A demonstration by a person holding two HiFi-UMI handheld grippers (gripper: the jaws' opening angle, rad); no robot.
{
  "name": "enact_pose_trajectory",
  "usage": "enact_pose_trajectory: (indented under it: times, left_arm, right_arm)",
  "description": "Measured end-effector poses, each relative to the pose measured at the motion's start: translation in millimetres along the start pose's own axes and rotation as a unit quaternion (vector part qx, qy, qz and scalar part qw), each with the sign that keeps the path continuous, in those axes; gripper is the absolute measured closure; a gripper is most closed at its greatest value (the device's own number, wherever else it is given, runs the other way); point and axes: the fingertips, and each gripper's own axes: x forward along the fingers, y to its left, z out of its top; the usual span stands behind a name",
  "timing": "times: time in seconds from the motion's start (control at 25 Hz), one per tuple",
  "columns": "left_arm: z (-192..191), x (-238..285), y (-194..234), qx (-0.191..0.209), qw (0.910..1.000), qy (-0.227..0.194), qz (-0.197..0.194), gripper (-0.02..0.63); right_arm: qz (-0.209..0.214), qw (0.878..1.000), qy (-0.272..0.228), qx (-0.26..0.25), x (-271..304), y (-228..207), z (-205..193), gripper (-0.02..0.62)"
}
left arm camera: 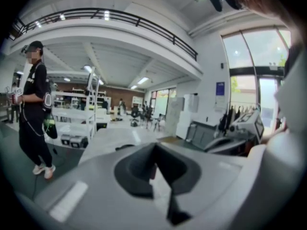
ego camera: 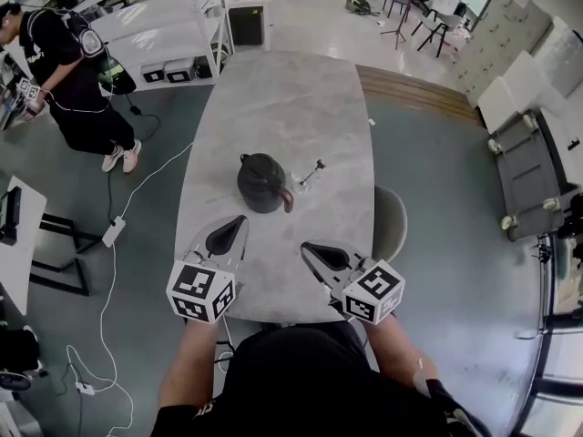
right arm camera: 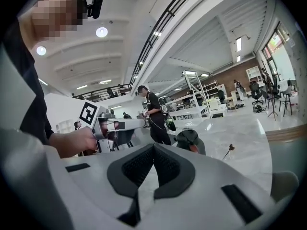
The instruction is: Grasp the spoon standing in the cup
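A slim spoon (ego camera: pixel 312 172) stands tilted in a small cup (ego camera: pixel 301 187) near the middle of a long, pale grey table (ego camera: pixel 291 98). The cup looks like clear glass, though it is too small and faint to be sure. In the right gripper view the spoon (right arm camera: pixel 229 152) shows as a thin dark stick with a rounded top, far off across the table. Just beside the cup, on its left in the head view, sits a dark, rounded kettle (ego camera: pixel 261 182) with a brownish spout pointing toward the cup.

Nearer the person, both tools hover over the table's near end, well apart from the cup. The left gripper (ego camera: pixel 241 219) has its jaws pressed together with nothing between them, as its own view (left arm camera: pixel 154 145) confirms. The right gripper (ego camera: pixel 306 245) is likewise closed and empty (right arm camera: pixel 153 146), pointing toward the kettle and spoon.

A chair (ego camera: pixel 390 221) is tucked in at the table's right edge. A person in dark clothes (ego camera: pixel 73 80) stands on the floor off to the left.
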Motion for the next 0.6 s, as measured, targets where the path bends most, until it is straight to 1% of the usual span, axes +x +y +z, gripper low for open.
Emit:
enact_pose_trajectory:
  times: [0.16, 0.4, 0.6]
  left_arm:
    - [-7, 25, 4, -0.003, 0.9997, 0.023, 0.001, 0.597]
    - [-28, 49, 5, -0.022, 0.9983, 0.054, 0.004, 0.597]
    - [-45, 58, 12, -0.044, 0.9967, 0.067, 0.013, 0.597]
  right_arm:
    - [0.007, 1.000, 0.020, 0.011, 14, -29, -9, 0.601]
    - [0.012, 0.999, 0.030, 0.018, 38, -70, -17, 0.597]
    - [0.020, 0.999, 0.039, 0.007, 60, -91, -18, 0.563]
